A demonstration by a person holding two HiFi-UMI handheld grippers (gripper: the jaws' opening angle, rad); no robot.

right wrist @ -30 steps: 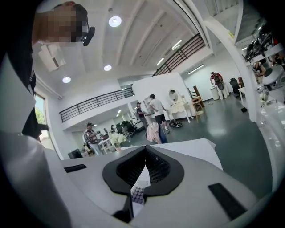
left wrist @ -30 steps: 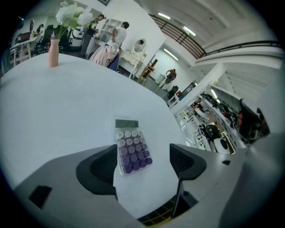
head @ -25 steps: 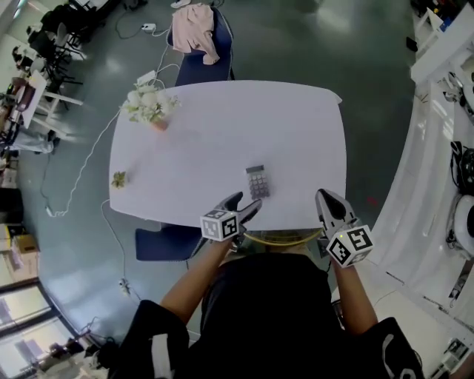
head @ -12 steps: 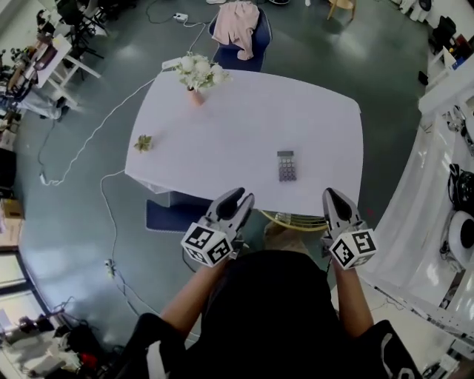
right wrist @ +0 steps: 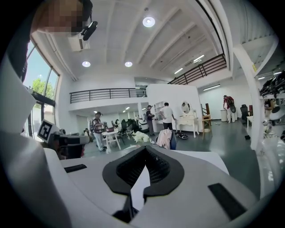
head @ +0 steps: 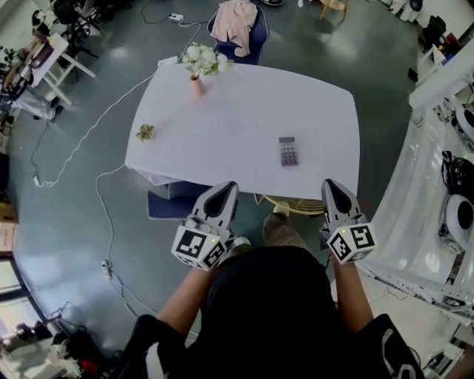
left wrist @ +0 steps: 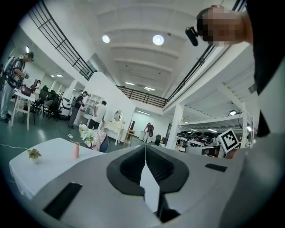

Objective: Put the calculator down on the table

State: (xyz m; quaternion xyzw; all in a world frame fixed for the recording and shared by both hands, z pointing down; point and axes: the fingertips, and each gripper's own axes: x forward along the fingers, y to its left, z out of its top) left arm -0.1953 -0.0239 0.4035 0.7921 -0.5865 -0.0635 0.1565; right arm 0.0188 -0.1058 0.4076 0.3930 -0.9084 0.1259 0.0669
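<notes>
Person in a black short-sleeved top (head: 270, 303) with white sleeve marks (head: 154, 351). The left gripper (head: 224, 189) and right gripper (head: 332, 185) are grey, tapered and black-padded, each with a black-and-white marker cube (head: 198, 247).

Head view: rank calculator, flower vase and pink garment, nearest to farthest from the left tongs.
From the left tongs:
1. calculator, near edge of the table, to the right.
2. flower vase, far left corner.
3. pink garment, on the chair beyond.

No word, number or brand can be read in any view. The keys of the calculator (head: 288, 151) are too small to read. The cubes on the left gripper (head: 224, 186) and the right gripper (head: 331, 185) carry only black-and-white square patterns, no letters.
</notes>
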